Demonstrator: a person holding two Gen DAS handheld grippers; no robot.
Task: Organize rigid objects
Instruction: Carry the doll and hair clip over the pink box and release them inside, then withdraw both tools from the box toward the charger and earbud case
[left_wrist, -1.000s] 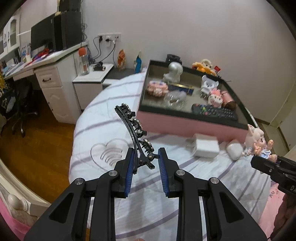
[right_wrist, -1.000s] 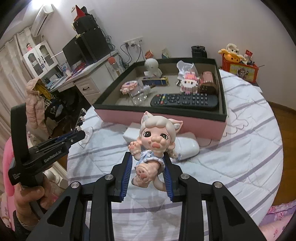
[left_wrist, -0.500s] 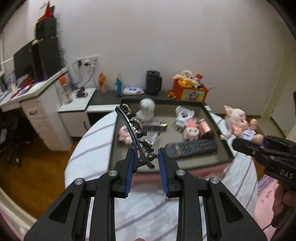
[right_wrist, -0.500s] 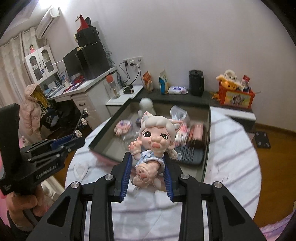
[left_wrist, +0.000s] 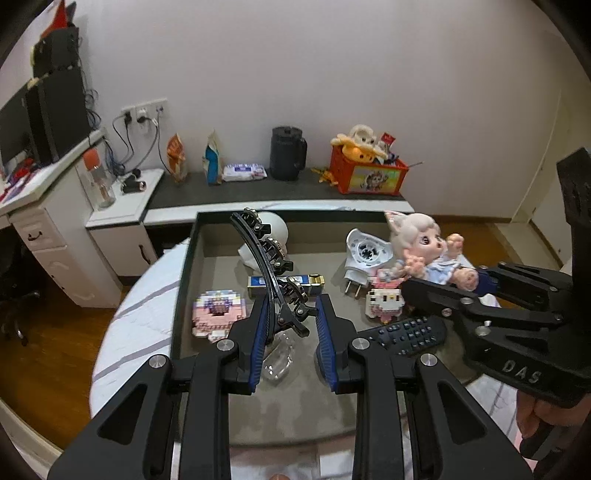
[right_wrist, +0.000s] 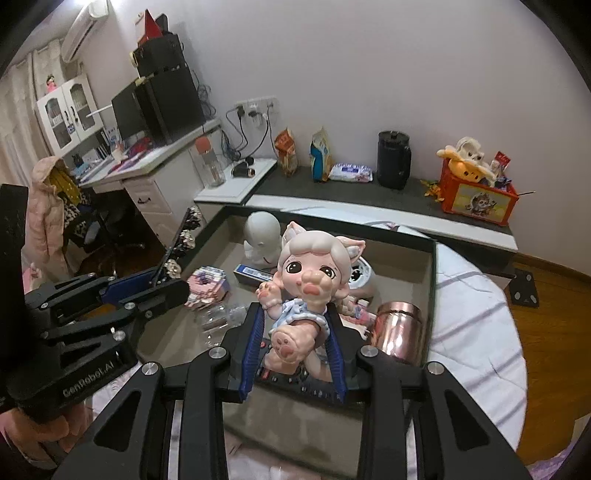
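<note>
1. Bedroom scene: a round bed (left_wrist: 140, 314) with a striped cover carries a shallow tray (left_wrist: 188, 266), and a dark shelf (left_wrist: 258, 188) with a kettle (left_wrist: 287, 153) and a red toy box (left_wrist: 369, 177) runs along the wall behind.
2. A second ago both grippers were back over the bedcover with the tray ahead of them; now both hang above the tray's inside.
3. Left gripper (left_wrist: 288, 325): jaws pressed together as far as they go, pinching the base of a black hair clip (left_wrist: 267, 266), which stands up and curves away over the tray.
4. Right gripper (right_wrist: 293, 343): jaws closed on the legs of a doll (right_wrist: 314, 273), held upright and facing the camera, above the remote (left_wrist: 406, 334).
5. Already in the tray: a white bust (right_wrist: 260, 236), a pink brick figure (left_wrist: 218, 312), a blue-and-gold bar (left_wrist: 284, 282), a plug (left_wrist: 364, 258), a clear piece (left_wrist: 279, 358) and a copper cup (right_wrist: 399, 330).
6. Carry looks done; placing is probably next. Free floor lies nearest the cameras, so each item needs lowering clear of the remote and the clear piece before release.
</note>
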